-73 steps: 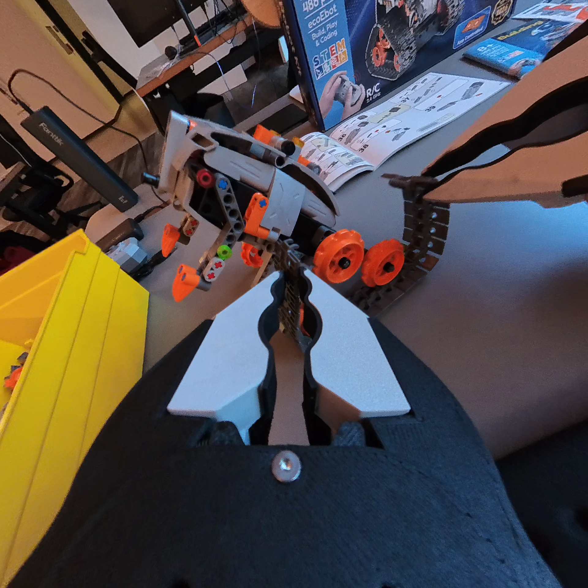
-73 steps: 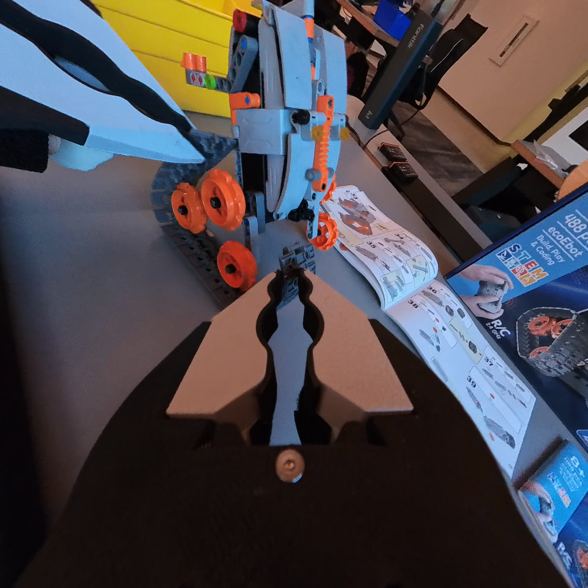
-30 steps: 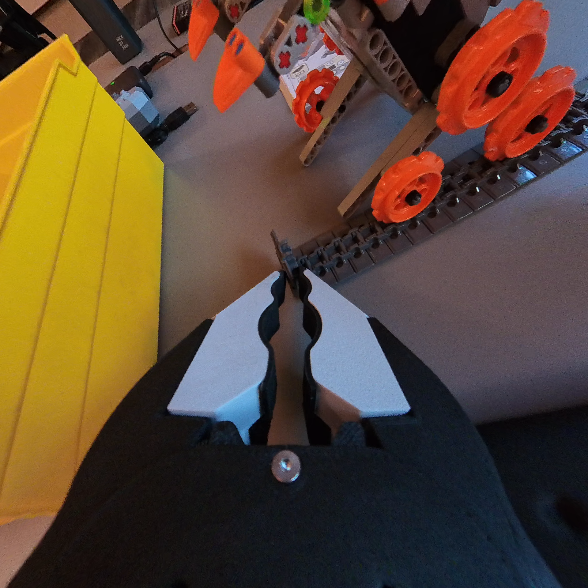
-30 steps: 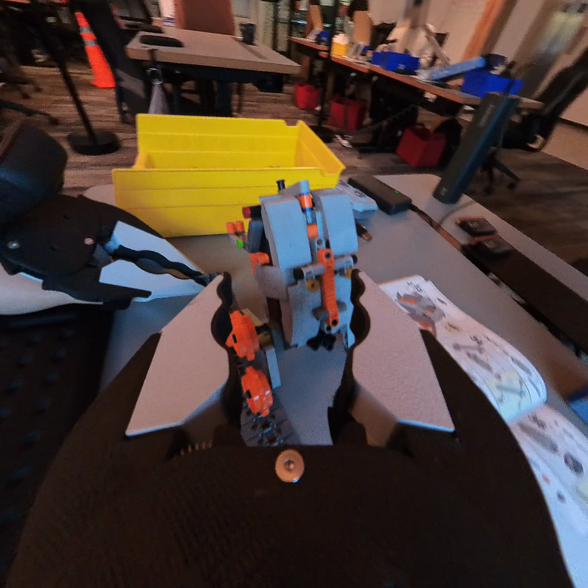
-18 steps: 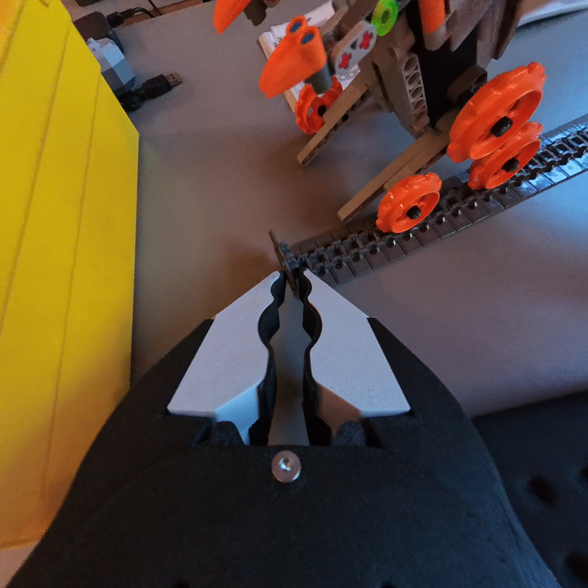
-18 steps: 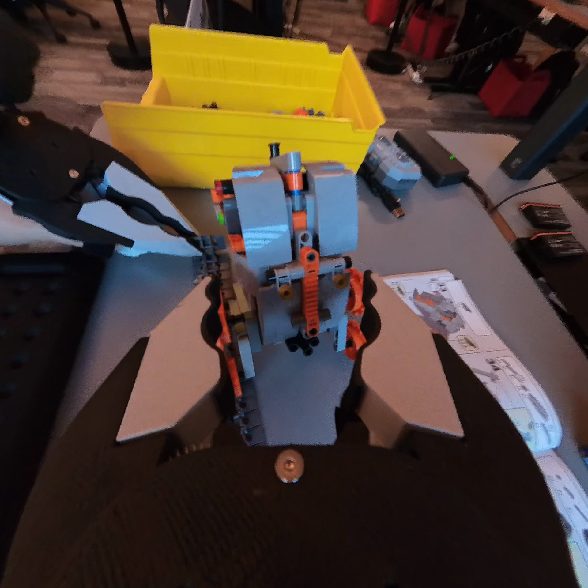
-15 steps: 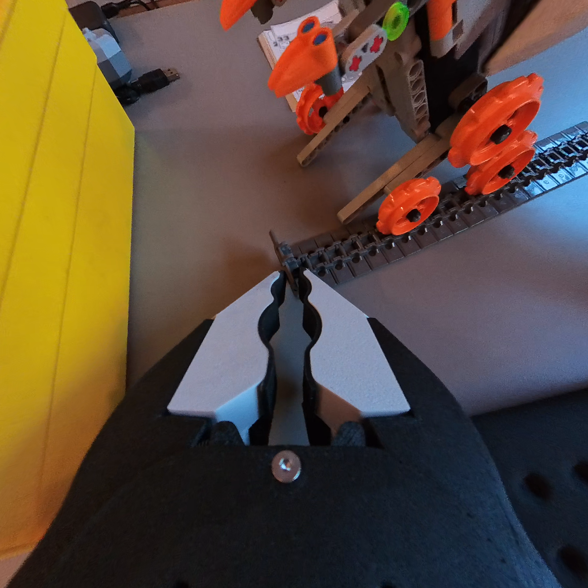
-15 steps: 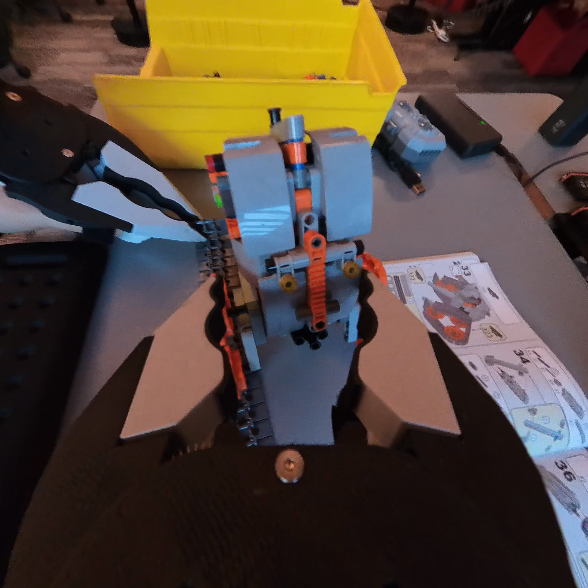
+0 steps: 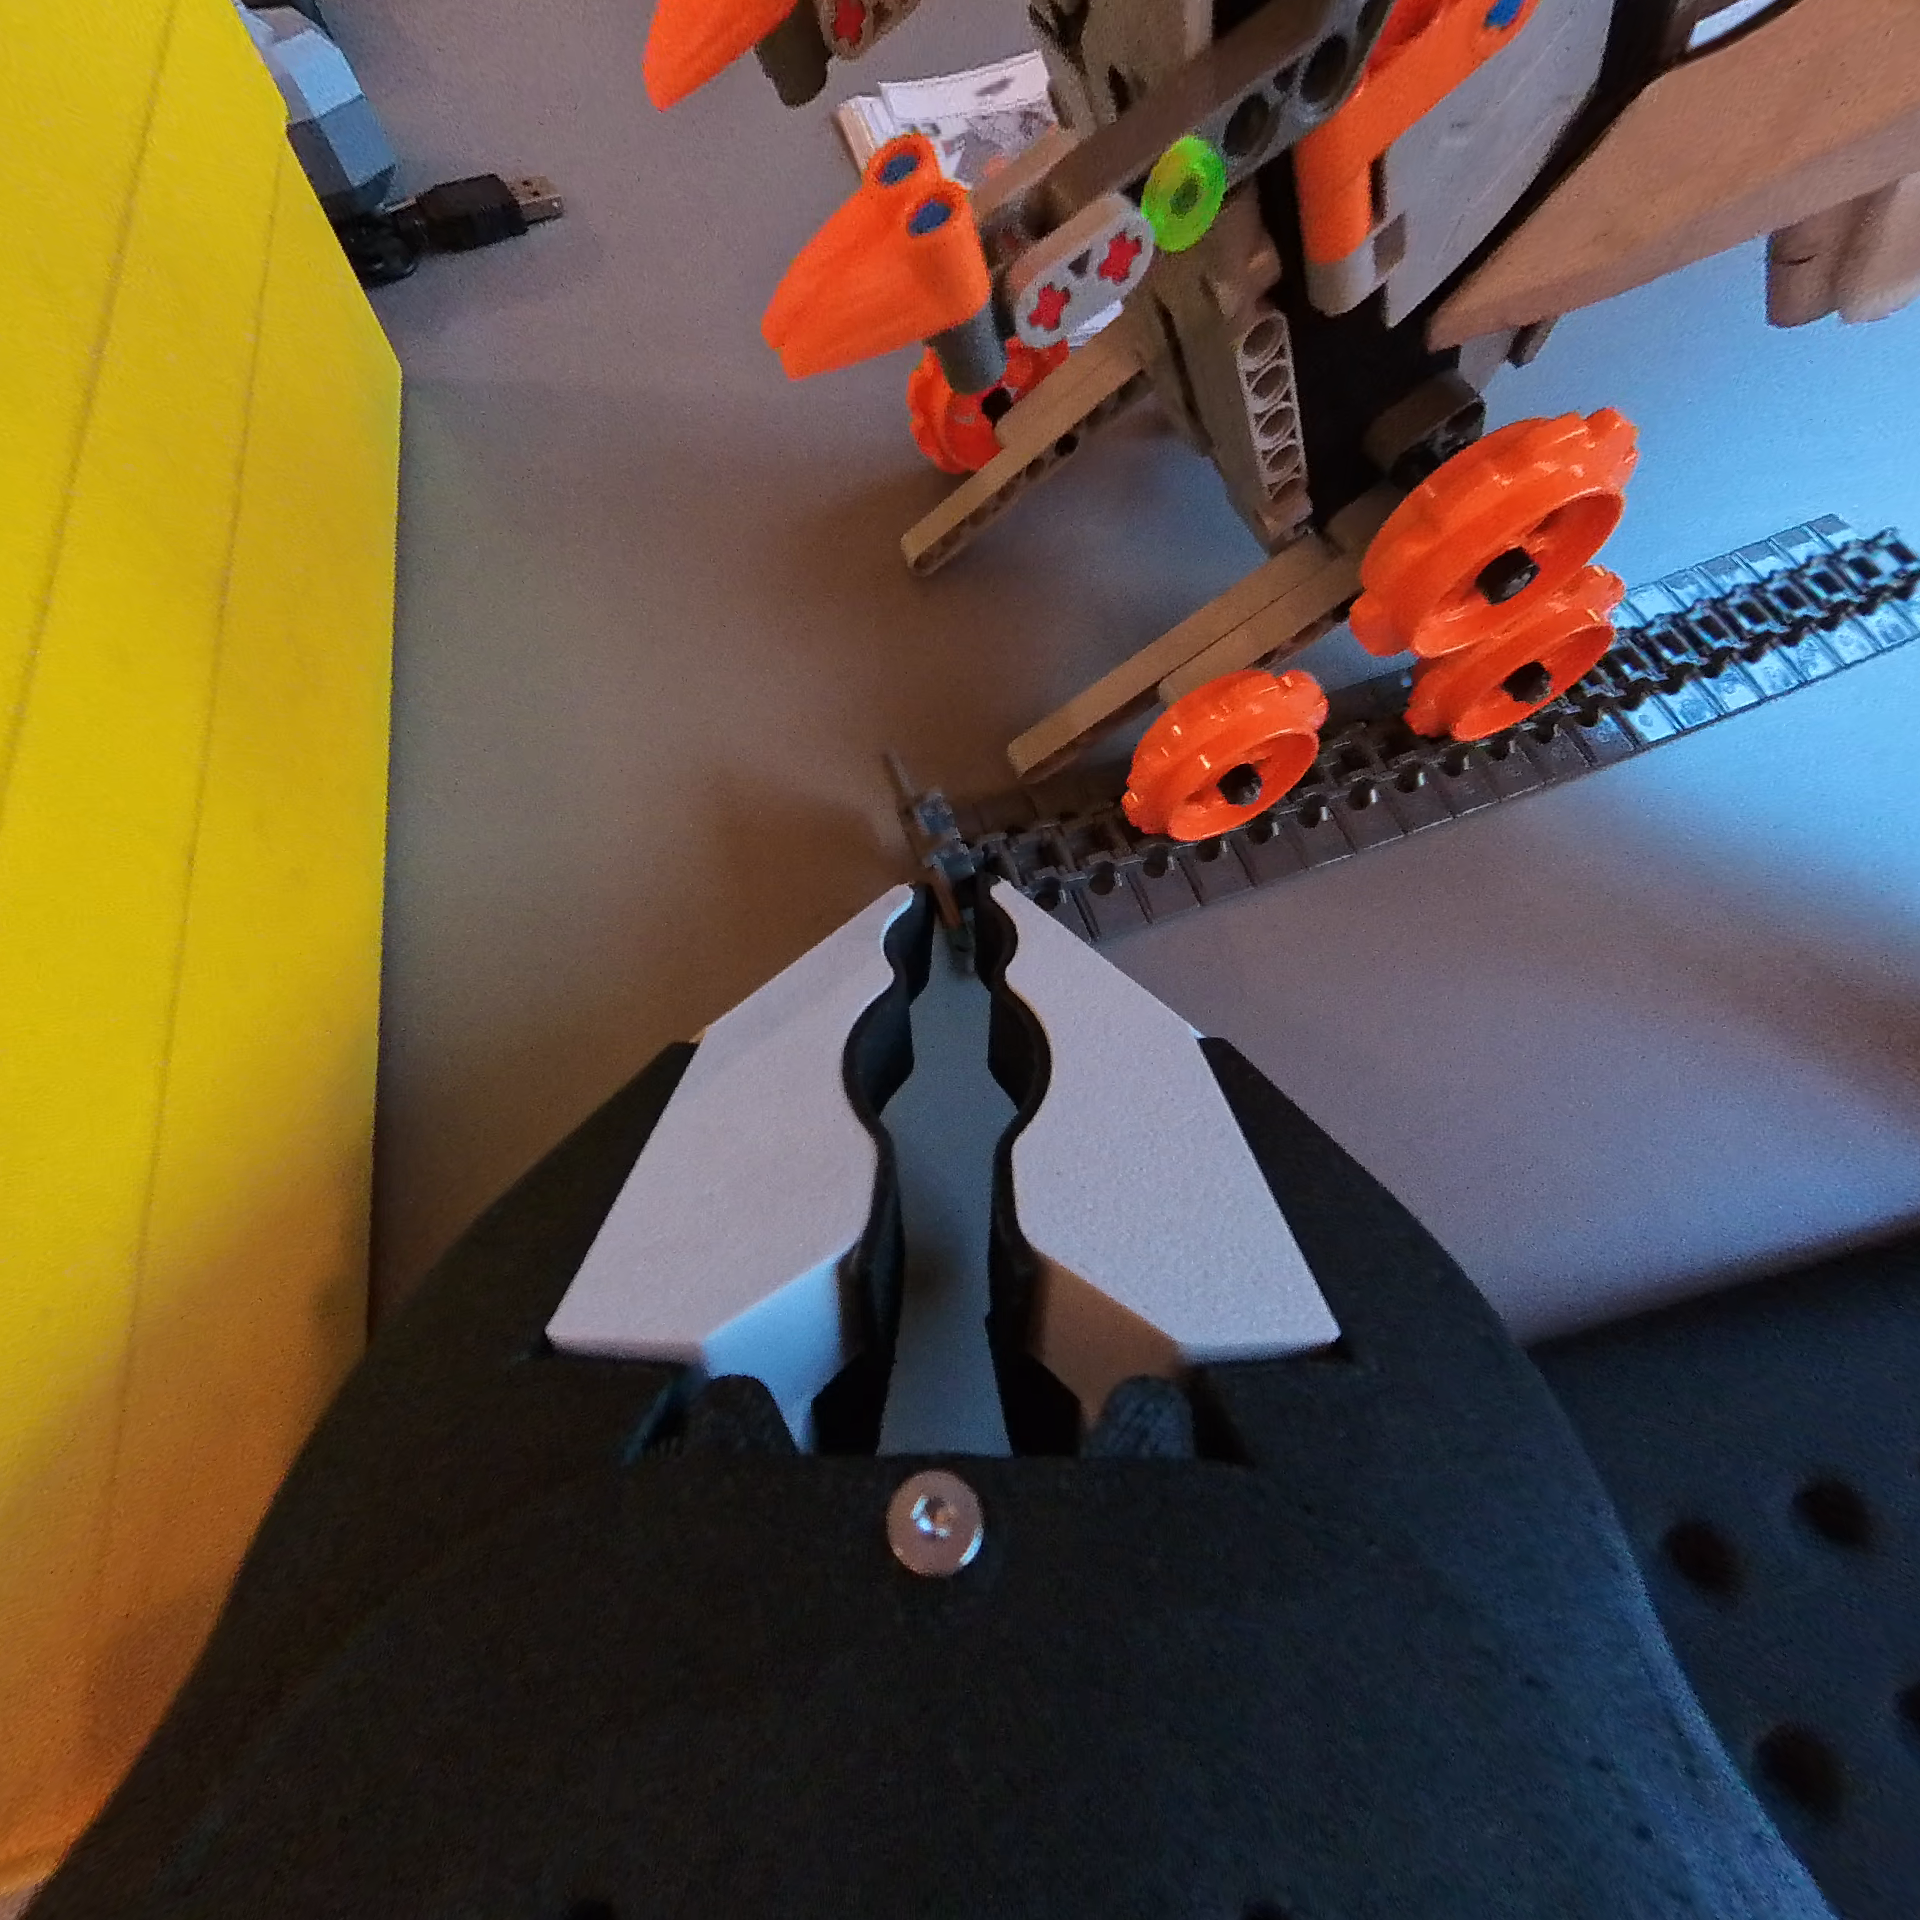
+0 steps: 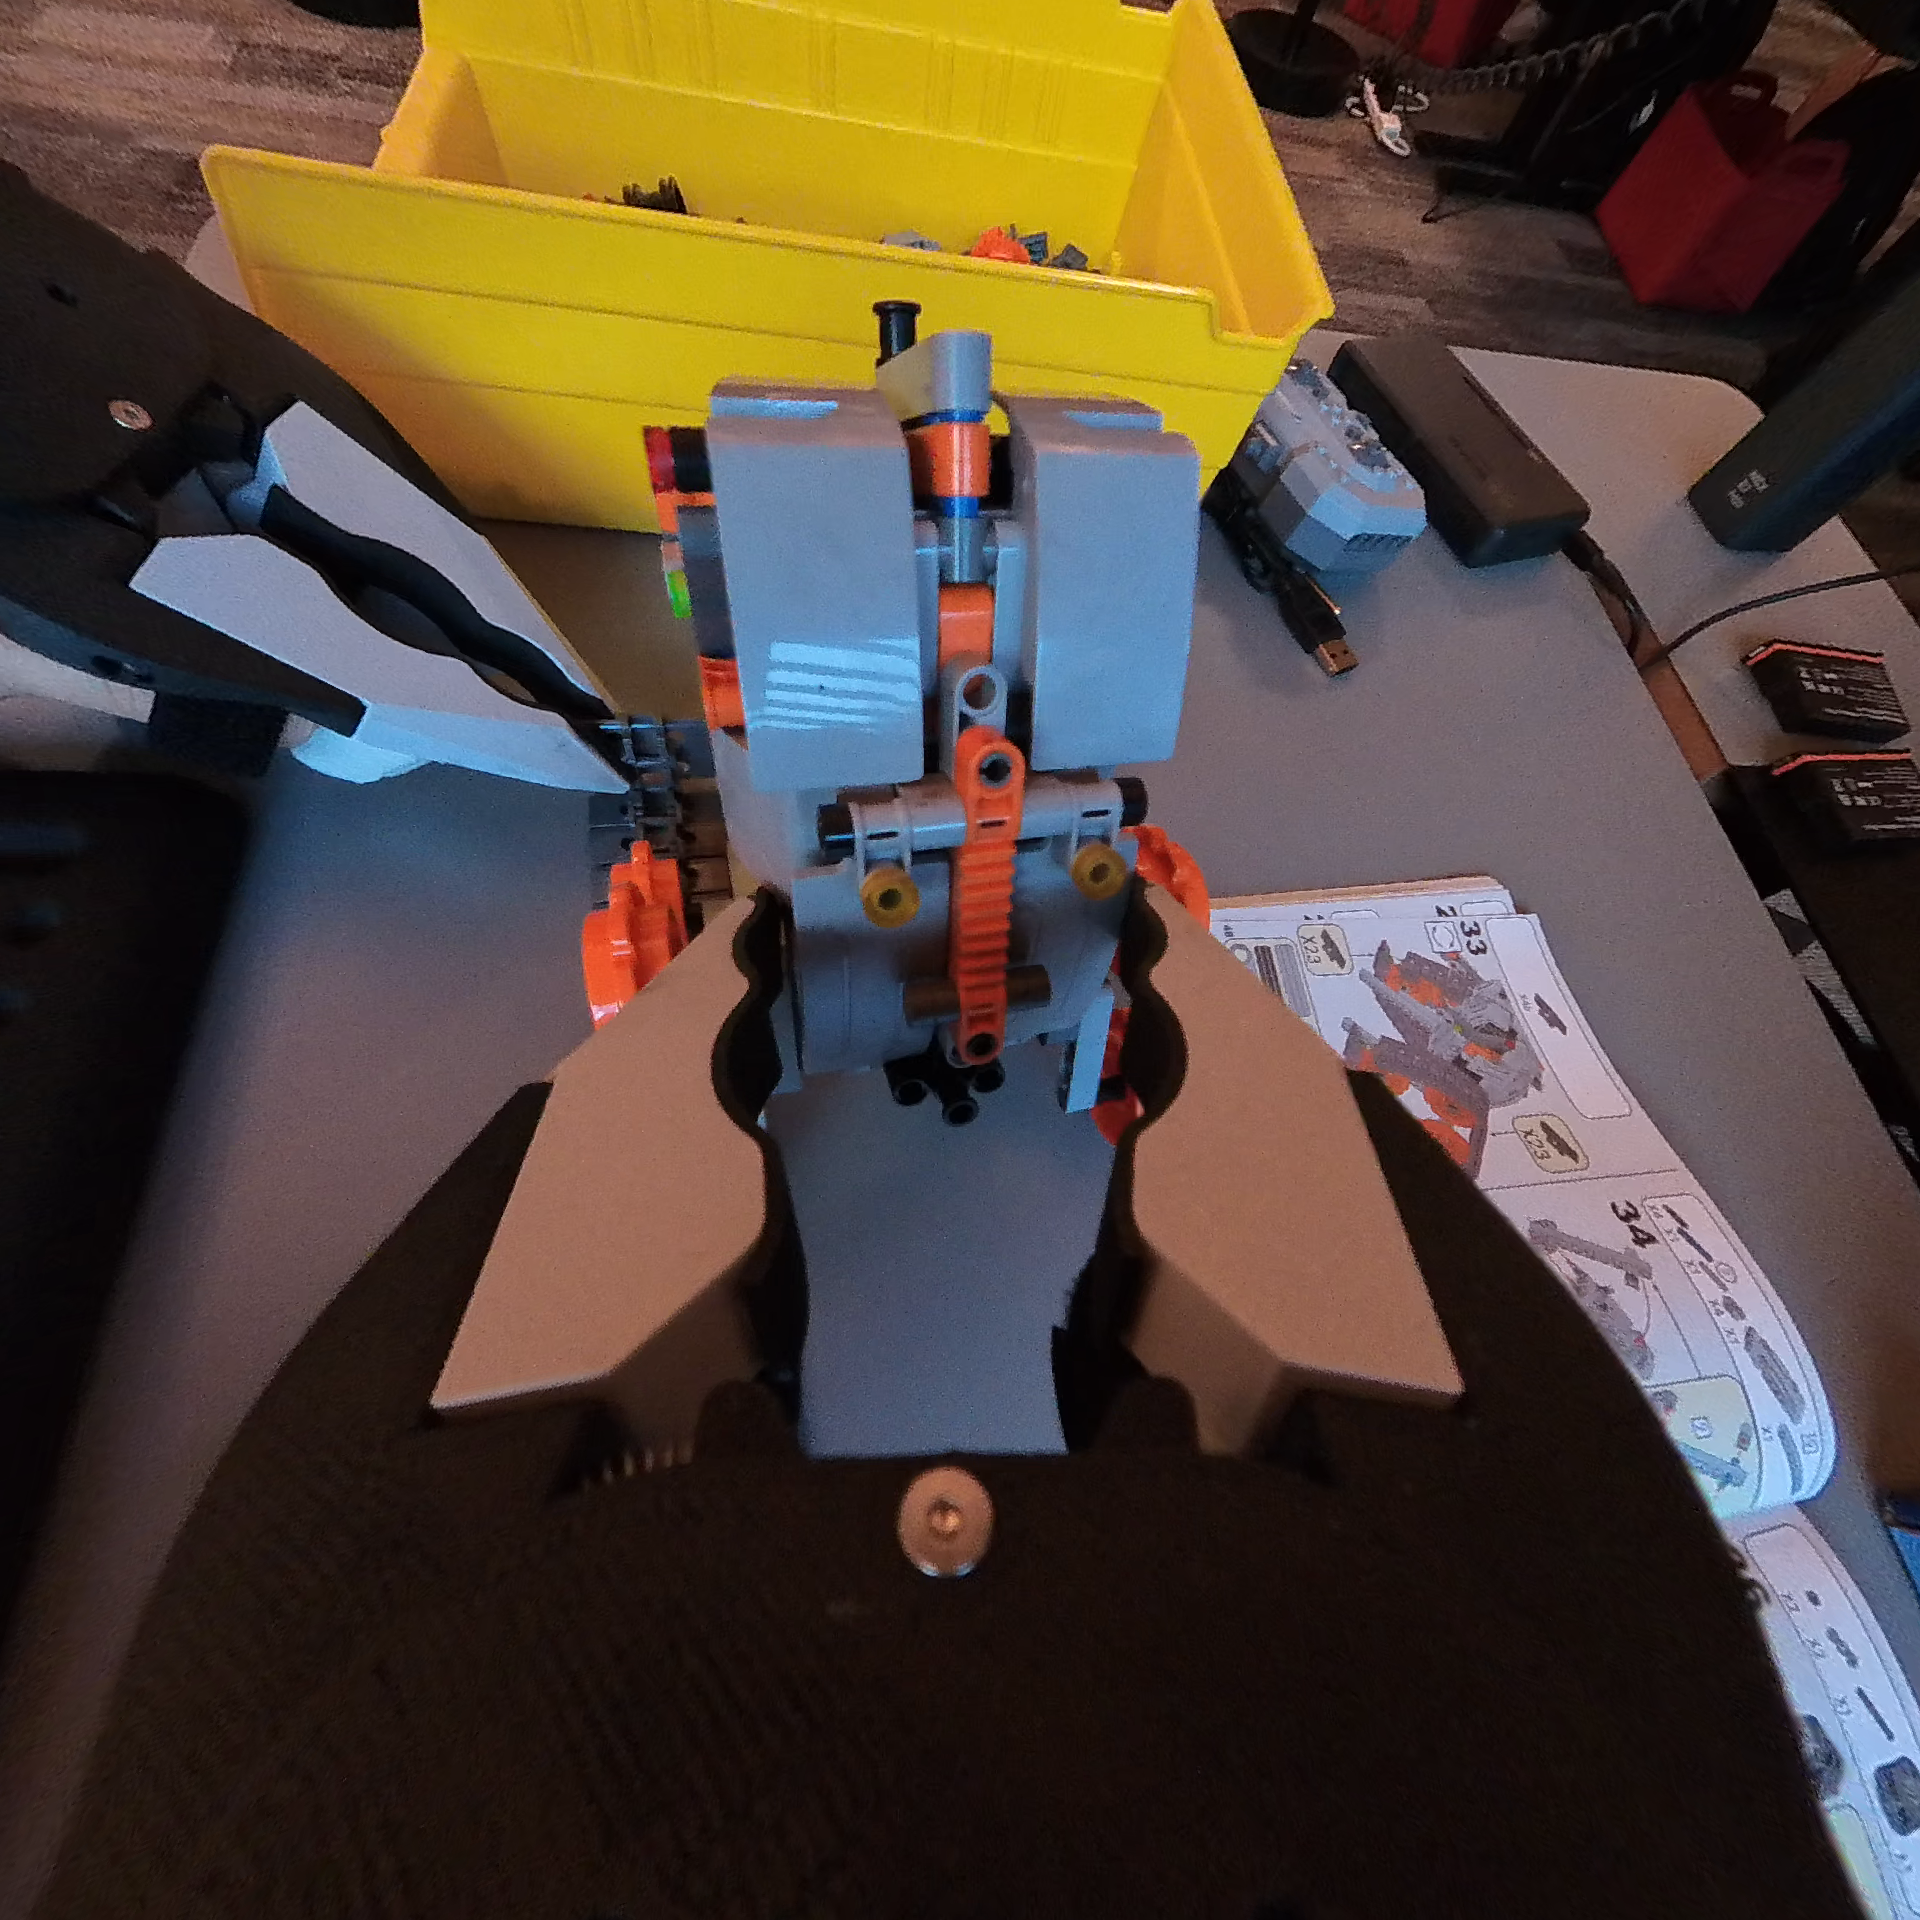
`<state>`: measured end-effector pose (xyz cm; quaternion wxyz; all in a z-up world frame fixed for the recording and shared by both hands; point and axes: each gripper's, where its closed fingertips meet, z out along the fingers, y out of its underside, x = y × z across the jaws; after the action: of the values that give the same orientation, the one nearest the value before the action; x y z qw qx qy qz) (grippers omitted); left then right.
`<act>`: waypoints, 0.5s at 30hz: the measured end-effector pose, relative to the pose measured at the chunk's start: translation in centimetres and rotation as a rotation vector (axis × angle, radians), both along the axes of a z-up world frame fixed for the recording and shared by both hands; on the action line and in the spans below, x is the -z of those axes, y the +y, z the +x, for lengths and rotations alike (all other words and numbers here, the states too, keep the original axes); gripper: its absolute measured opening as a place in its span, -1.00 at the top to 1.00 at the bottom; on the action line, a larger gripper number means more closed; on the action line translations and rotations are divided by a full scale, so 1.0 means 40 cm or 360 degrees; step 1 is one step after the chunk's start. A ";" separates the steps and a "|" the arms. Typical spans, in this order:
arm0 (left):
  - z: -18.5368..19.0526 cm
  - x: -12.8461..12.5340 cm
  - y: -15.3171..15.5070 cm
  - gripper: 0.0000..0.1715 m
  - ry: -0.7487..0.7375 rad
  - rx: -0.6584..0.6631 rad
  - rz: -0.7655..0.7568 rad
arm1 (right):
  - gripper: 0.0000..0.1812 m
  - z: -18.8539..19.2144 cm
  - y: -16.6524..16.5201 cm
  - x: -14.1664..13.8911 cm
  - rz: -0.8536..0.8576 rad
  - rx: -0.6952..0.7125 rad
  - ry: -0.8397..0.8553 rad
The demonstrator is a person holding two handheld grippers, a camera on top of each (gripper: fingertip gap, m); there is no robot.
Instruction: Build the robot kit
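A grey and orange brick robot model (image 10: 935, 623) stands on the grey table (image 10: 1455, 727). My right gripper (image 10: 951, 914) has its jaws on both sides of the model's lower body and grips it. One tan right finger (image 9: 1662, 197) presses the model's side (image 9: 1299, 312) in the left wrist view. My left gripper (image 9: 951, 899) is shut on the end link of a dark grey track chain (image 9: 1351, 800). The chain lies flat under the model's orange wheels (image 9: 1496, 530). The left gripper (image 10: 613, 758) also shows in the right wrist view, left of the model, holding the track (image 10: 649, 769).
A yellow bin (image 10: 727, 312) with loose bricks stands behind the model and close on my left (image 9: 156, 727). An open instruction booklet (image 10: 1507, 1091) lies to the right. A grey brick block with a USB cable (image 10: 1320, 488) and a black adapter (image 10: 1455, 447) sit at the back right.
The right gripper let go of the track's other end, opened and closed in around the model's body. The left gripper kept its end of the track, which now lies flat.
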<state>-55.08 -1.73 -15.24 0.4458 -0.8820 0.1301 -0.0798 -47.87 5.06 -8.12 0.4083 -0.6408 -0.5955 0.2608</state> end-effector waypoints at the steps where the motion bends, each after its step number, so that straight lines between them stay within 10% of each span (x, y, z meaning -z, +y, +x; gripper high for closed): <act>1: 0.000 0.000 0.000 0.94 0.0006 0.0000 0.0003 | 0.28 0.000 0.000 0.001 0.0006 0.0000 -0.0002; 15: 0.066 -0.080 -0.010 0.94 -0.0172 0.0171 0.0279 | 0.21 0.228 -0.073 0.041 -0.0081 0.0244 0.0125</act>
<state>-52.44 -2.12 -12.05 0.5227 -0.8258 0.1594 -0.1394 -38.77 2.15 -9.76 0.4336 -0.6840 -0.5213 0.2689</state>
